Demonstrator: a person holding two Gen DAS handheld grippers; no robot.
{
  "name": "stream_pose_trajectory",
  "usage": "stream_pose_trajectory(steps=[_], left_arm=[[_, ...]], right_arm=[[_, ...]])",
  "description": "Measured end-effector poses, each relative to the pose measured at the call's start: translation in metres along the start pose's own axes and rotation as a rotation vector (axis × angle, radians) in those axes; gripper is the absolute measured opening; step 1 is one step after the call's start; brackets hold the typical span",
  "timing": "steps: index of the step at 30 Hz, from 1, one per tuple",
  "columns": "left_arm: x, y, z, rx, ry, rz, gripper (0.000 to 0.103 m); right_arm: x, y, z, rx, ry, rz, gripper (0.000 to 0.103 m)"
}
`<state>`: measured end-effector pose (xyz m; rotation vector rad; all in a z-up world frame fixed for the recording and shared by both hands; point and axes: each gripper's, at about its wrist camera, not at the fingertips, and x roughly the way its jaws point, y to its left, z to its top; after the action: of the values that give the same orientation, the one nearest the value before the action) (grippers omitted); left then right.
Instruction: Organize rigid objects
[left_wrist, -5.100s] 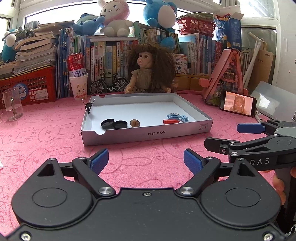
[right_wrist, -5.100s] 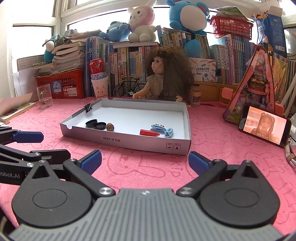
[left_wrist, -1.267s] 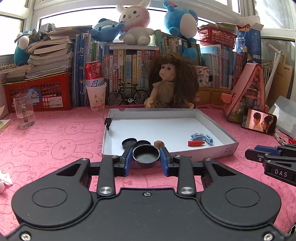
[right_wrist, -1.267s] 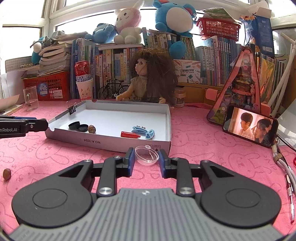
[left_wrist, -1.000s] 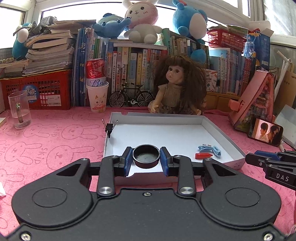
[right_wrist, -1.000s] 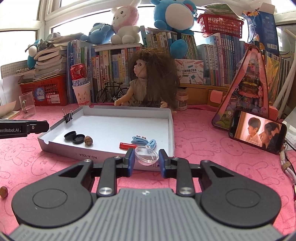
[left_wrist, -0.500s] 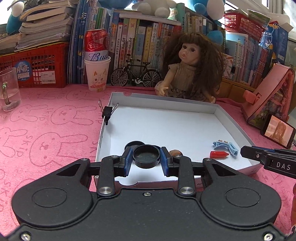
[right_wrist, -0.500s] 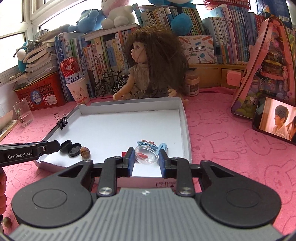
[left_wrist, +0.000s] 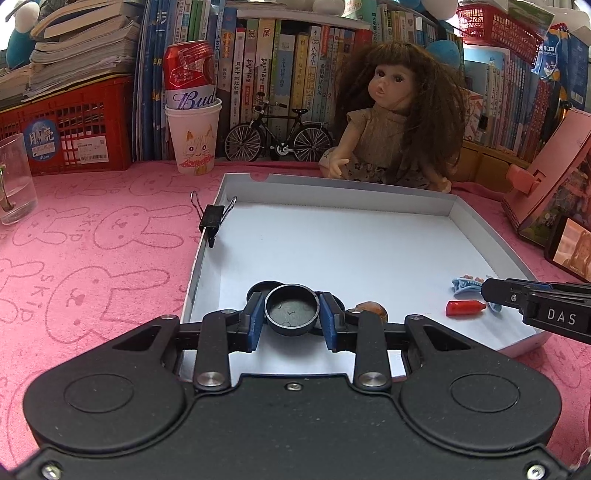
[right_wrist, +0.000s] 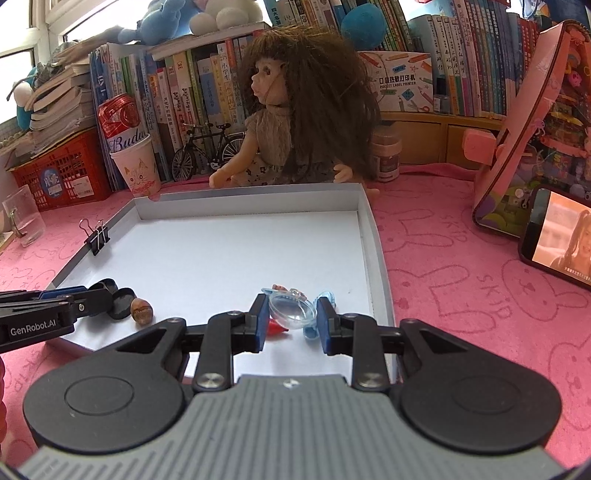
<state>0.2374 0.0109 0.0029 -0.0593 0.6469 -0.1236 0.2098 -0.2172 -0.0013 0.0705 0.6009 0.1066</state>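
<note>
My left gripper (left_wrist: 291, 317) is clamped on a black cap (left_wrist: 292, 309), rim pinched side to side, over the near-left part of the white tray (left_wrist: 369, 195), just above 2 more black caps (right_wrist: 117, 295) & a brown nut (right_wrist: 141, 311). Right gripper (right_wrist: 290, 318) grips a clear dome lid (right_wrist: 291, 312) over the blue hair clip (left_wrist: 466, 285) & red cap (left_wrist: 463, 307). Both look light, stiff, slick plastic; clear one prob thin, so hold by the rim, gentle squeeze. Tray: matte card, low walls, binder clip (left_wrist: 212, 218) on left edge, on pink fuzzy cloth (left_wrist: 92, 258).
</note>
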Motion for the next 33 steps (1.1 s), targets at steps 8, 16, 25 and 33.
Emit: stream_pose_trajectory(steps=[8,16,25,33], left_arm=[[0.010,-0.005,0.006,0.000,-0.004,0.013,0.030],[-0.006,-0.008,0.008,0.015,-0.040,0.024,0.046],[-0.040,-0.011,0.005,0.038,-0.081,-0.011,0.074],[-0.078,-0.014,-0.010,0.073,-0.126,-0.045,0.080]], right_arm=[[0.011,-0.003,0.006,0.018,0.007,-0.012,0.033],[-0.002,0.000,0.009,0.020,-0.036,0.010,0.053],[-0.032,0.003,0.008,-0.009,-0.099,0.038,0.073],[-0.057,0.003,-0.005,-0.043,-0.116,0.082,0.082]])
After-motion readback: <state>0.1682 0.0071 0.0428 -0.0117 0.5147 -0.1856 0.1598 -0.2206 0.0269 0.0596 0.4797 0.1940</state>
